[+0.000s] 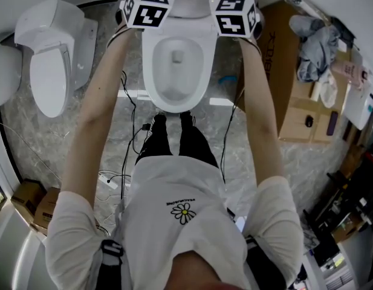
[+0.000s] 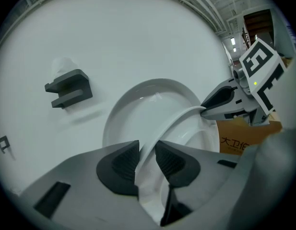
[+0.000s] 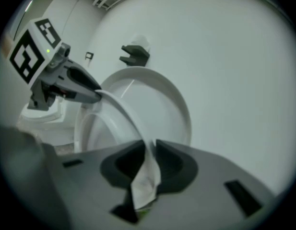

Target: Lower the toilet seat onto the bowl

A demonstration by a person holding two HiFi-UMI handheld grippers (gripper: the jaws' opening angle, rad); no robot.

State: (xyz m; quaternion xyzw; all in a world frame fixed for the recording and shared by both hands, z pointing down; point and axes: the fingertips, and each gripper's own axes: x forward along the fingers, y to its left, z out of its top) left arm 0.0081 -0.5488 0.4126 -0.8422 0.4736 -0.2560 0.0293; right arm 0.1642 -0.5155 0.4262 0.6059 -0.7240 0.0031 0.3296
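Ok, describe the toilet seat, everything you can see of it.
The toilet seat is a white, glossy, plastic-looking ring, raised off the bowl and tilted forward of the upright lid. The left hand-held gripper pinches one side of its thin rim, the right hand-held gripper the opposite side.

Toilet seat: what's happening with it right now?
A person standing at the bowl has both grippers on the raised toilet seat. The left gripper is clamped on one side of its rim, the right gripper on the other. The seat stands up off the bowl, so lowering is not yet done.
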